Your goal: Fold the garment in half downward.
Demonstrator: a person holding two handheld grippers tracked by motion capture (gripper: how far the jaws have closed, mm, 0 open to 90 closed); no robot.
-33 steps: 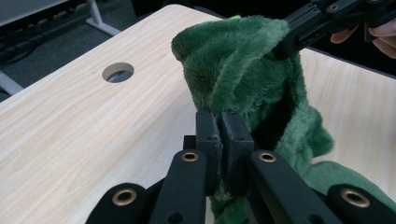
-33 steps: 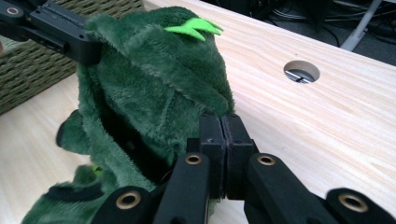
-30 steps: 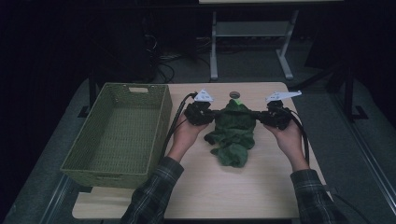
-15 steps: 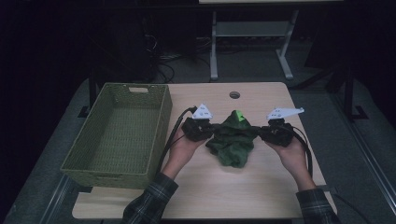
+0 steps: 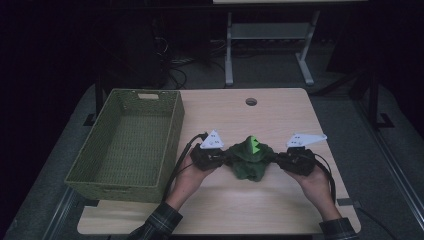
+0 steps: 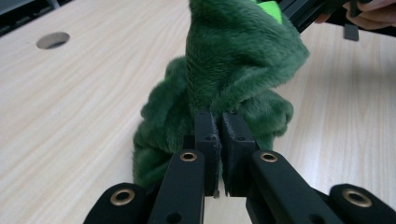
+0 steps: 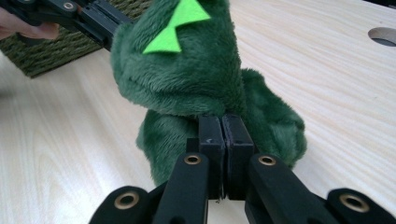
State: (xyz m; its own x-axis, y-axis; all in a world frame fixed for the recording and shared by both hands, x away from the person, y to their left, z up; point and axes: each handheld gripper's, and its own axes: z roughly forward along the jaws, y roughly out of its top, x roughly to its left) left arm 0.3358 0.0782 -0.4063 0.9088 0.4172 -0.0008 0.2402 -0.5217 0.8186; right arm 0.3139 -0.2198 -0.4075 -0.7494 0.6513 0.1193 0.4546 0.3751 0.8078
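High view: a dark green plush garment with bright green felt spikes (image 5: 250, 159) is held stretched between the left gripper (image 5: 223, 159) and right gripper (image 5: 278, 158) above the pale wooden table (image 5: 280, 115), beside the green woven basket (image 5: 131, 140).
Left gripper view: jaws are clamped together on a fold of plush (image 6: 233, 70). Right gripper view: the same pinch is seen; the fabric (image 7: 196, 79) is judged soft, light and limp, best taken at opposite edges.

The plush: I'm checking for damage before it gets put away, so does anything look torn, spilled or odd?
Nothing stands out. The plush is bunched between the left claw and right claw, unripped. The basket sits upright.
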